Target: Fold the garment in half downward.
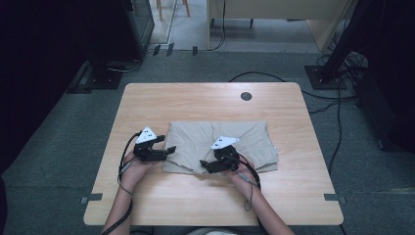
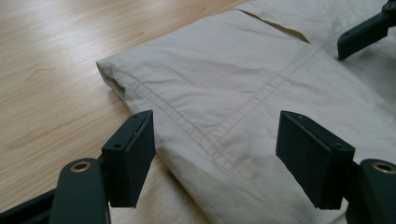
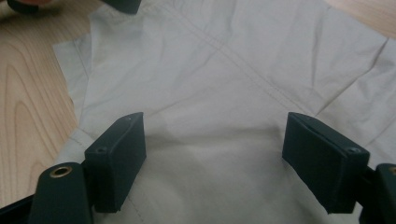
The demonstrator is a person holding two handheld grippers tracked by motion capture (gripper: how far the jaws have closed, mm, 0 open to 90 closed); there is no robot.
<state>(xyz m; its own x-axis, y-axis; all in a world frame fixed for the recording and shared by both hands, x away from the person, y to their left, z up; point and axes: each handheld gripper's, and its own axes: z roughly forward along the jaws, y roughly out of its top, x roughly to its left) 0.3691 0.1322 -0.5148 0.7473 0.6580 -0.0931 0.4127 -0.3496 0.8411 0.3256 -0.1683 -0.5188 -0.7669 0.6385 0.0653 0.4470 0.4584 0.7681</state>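
- A folded beige cotton garment (image 1: 220,142) with stitched seams lies flat on the light wooden table (image 1: 147,103), under and between the two tongs; nothing sits on it or in it.
- The left gripper (image 1: 169,147) stands at the garment's left edge, its black jaws wide apart and gripping nothing; the cloth's folded corner lies between them without touching the pads.
- The right gripper (image 1: 204,165) hangs over the garment's near edge, jaws likewise spread, with cloth below them and nothing clamped.
- The left gripper view (image 2: 215,154) shows a double-stitched seam running from between its jaws away across the fabric, plus a slit-like opening farther off and a jaw of the other gripper at the upper right.
- The right gripper view (image 3: 212,163) shows crossing seams and creases beyond its jaws, and the garment's ragged left edge against bare wood.
- The high view alone shows a dark round hole (image 1: 246,96) in the tabletop beyond the garment, and wide bare wood left of the left gripper and nearer than both.
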